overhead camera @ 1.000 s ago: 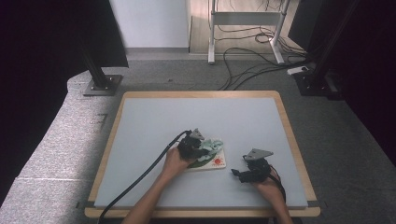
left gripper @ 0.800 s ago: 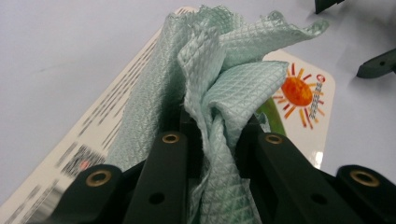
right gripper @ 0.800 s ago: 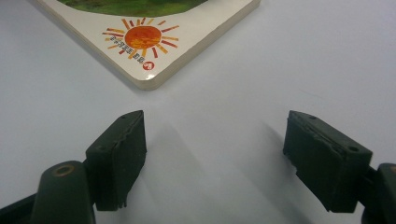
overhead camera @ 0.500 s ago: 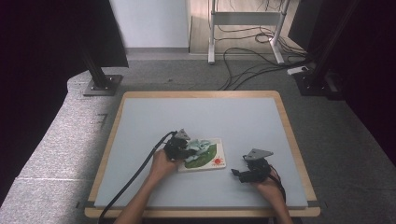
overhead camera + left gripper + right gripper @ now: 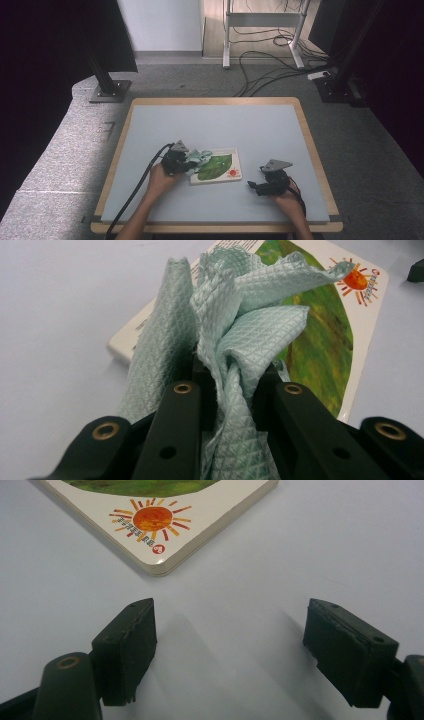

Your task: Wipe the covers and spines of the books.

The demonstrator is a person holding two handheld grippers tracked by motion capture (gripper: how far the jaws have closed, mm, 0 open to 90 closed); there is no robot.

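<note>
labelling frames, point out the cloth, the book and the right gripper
cloth [image 5: 250, 315], left gripper view, bunched folds
book [image 5: 222, 170], high view, green cover
right gripper [image 5: 230, 650], right gripper view, between its tips

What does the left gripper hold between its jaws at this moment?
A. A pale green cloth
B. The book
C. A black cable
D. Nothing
A: in the left gripper view, the left gripper is shut on a bunched pale green cloth, over the book.

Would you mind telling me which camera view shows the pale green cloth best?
The left gripper view: the cloth is bunched between the left gripper's jaws, its woven texture clear, above the book. The high view shows it as a small crumple at the book's left end.
</note>
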